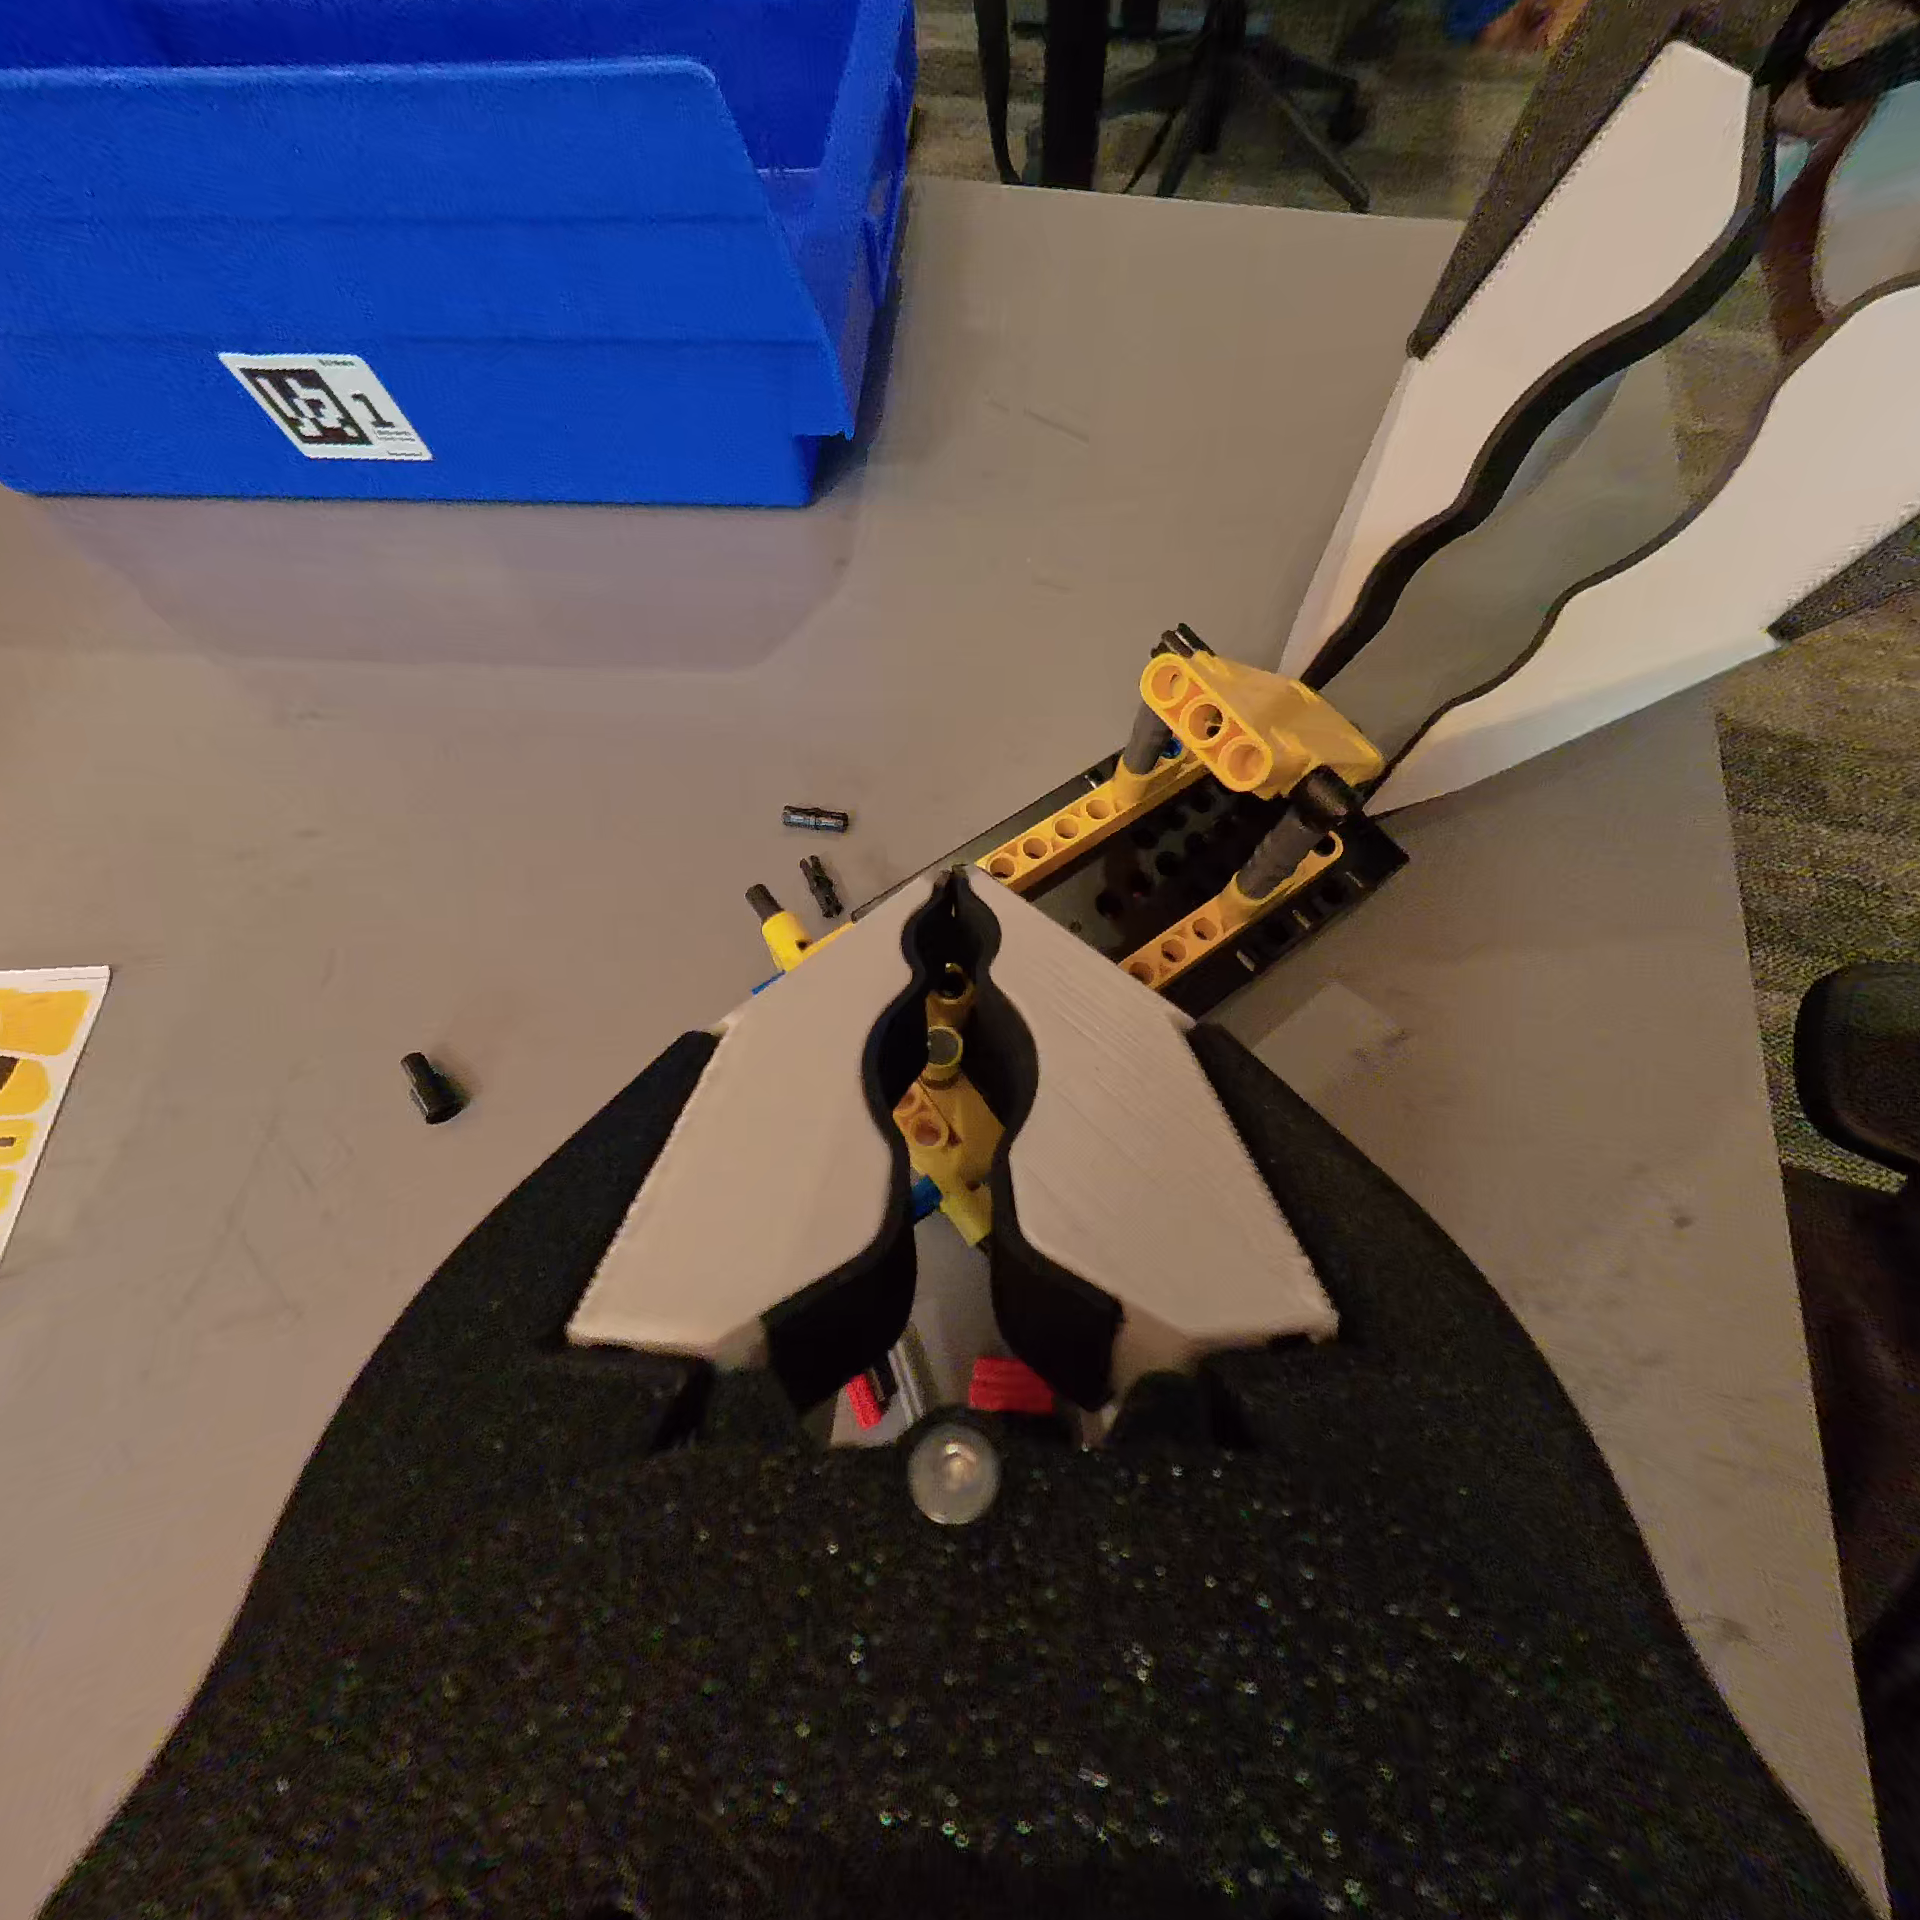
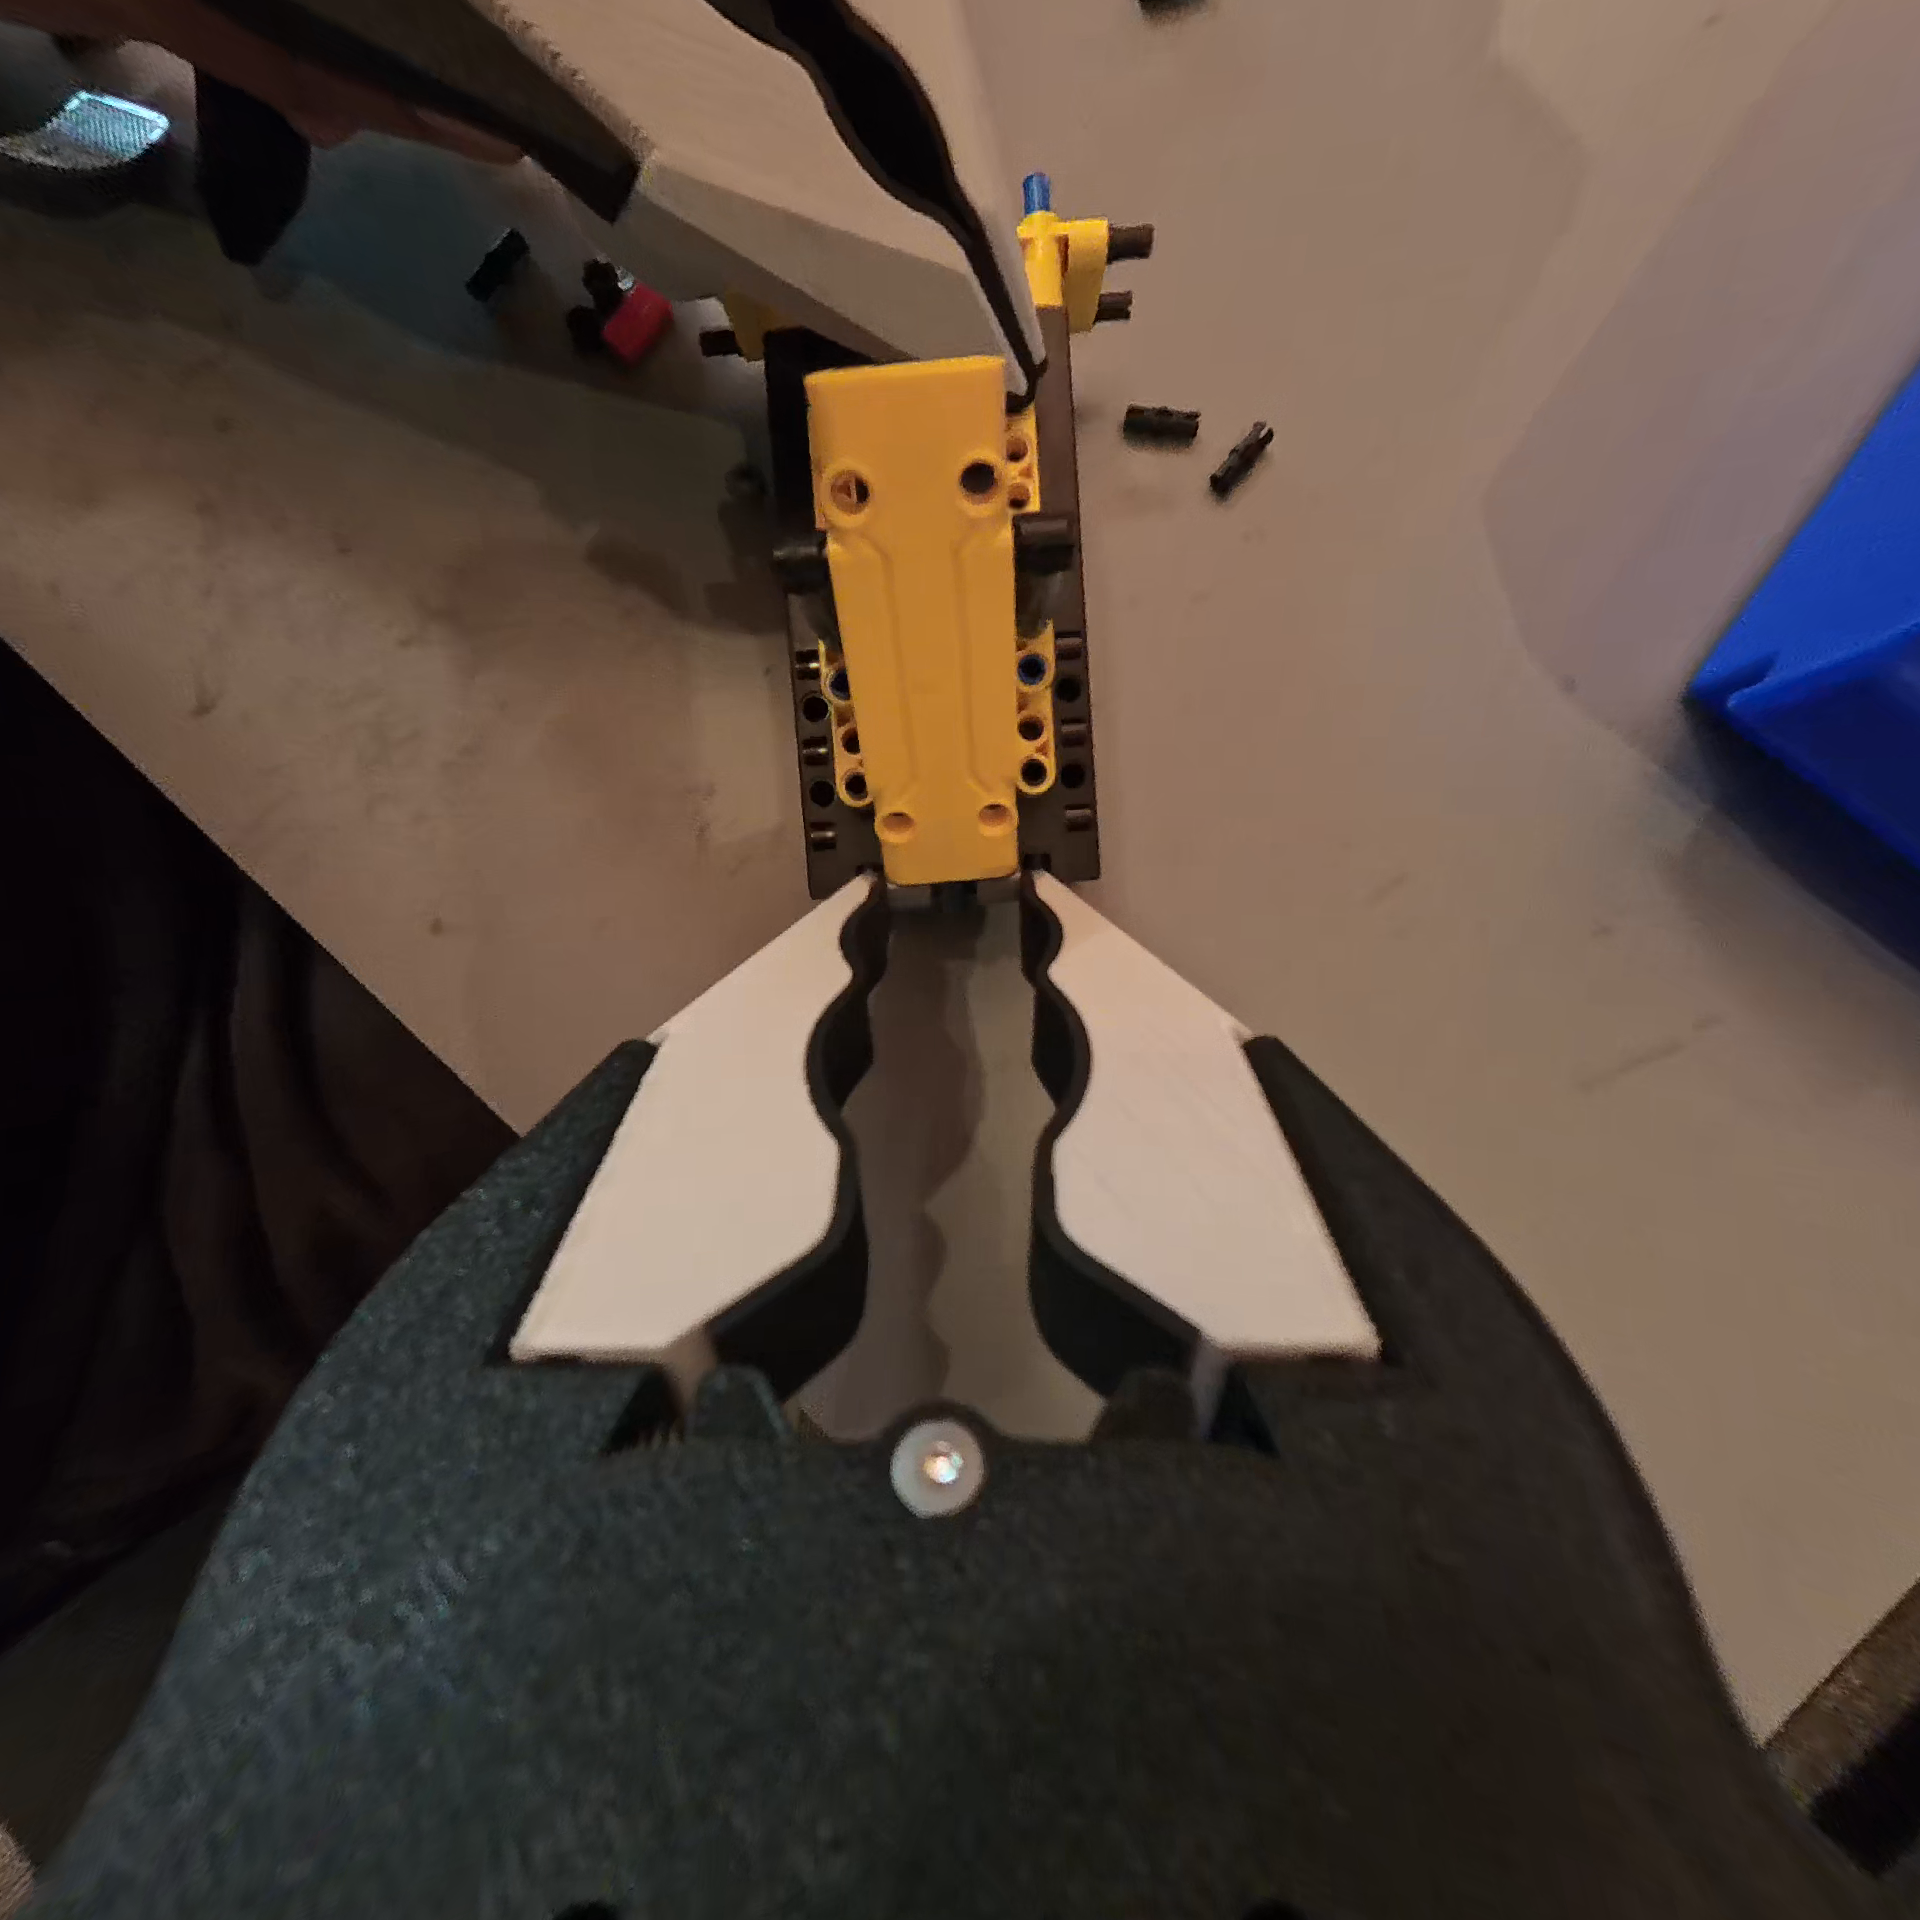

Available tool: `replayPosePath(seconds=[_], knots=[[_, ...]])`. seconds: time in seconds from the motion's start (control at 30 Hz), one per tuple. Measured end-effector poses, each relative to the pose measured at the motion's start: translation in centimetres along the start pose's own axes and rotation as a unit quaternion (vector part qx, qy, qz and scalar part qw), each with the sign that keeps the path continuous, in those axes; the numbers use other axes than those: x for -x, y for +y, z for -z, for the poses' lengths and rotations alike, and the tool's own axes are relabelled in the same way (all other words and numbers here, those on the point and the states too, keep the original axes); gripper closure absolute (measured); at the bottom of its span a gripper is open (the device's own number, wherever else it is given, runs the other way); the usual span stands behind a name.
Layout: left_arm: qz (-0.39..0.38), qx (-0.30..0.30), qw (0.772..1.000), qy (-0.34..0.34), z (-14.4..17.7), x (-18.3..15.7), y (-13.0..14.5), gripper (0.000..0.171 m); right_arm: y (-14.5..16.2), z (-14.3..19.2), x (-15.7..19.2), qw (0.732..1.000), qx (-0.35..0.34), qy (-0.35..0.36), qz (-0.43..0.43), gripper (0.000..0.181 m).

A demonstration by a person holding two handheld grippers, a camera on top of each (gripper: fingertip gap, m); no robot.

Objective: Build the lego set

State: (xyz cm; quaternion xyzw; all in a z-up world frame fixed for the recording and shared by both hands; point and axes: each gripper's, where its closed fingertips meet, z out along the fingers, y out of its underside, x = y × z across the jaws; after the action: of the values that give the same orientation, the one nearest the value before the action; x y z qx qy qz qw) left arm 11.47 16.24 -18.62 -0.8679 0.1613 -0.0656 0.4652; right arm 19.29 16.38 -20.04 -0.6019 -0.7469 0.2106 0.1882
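A building-brick assembly lies on the grey table: a black perforated frame with yellow beams, and a yellow panel raised on dark posts. My right gripper is closed around the panel's near end, a fingertip on each side; it also shows in the left wrist view. My left gripper is shut, its tips meeting over the assembly's other end; it also shows in the right wrist view beside the panel's far corner. Yellow parts show through its finger gap. I cannot tell if it pinches anything.
A blue bin stands at the table's far left. Loose black pins and a black connector lie near the assembly. A yellow sticker sheet lies at the left edge. Red pieces lie beyond the assembly. The gap from one gripper's tips to the other's is roughly 9 cm.
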Motion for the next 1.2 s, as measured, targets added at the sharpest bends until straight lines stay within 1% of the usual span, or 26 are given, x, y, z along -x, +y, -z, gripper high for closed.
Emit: replayPosePath(seconds=[0.13, 0.27, 0.37, 0.6, 0.93, 1.13, 1.2], knots=[[0.001, 0.0, 1.0, 0.003, 0.01, 0.0, 0.0, 0.171, 0.11, 0.02, -0.04, 1.0, 0.029, 0.004, -0.005, 0.156], [-0.001, -0.001, 1.0, 0.003, 0.0, 0.0, -0.03, 0.171, 0.31, 0.05, -0.04, 0.997, 0.08, 0.006, -0.02, 0.156], [0.0, -0.002, 1.0, 0.001, -0.02, 0.01, -0.07, 0.171, 0.45, 0.05, -0.07, 0.992, 0.125, 0.003, -0.016, 0.157], [-0.005, 0.005, 1.0, -0.011, 0.02, 0.08, -0.08, 0.171, 0.59, -0.02, -0.15, 0.981, 0.196, -0.014, -0.001, 0.157], [-0.013, 0.017, 1.0, -0.023, 0.09, 0.37, 0.05, 0.171, 0.25, -0.3, -0.1, 0.983, 0.183, -0.009, -0.013, 0.157], [-0.016, 0.018, 0.999, -0.024, 0.06, 0.4, 0.05, 0.171, 0.3, -0.29, -0.09, 0.973, 0.23, 0.005, -0.017, 0.158], [-0.017, 0.017, 0.999, -0.024, 0.09, 0.41, 0.11, 0.171, 0.23, -0.29, -0.1, 0.97, 0.242, 0.013, -0.004, 0.158]])
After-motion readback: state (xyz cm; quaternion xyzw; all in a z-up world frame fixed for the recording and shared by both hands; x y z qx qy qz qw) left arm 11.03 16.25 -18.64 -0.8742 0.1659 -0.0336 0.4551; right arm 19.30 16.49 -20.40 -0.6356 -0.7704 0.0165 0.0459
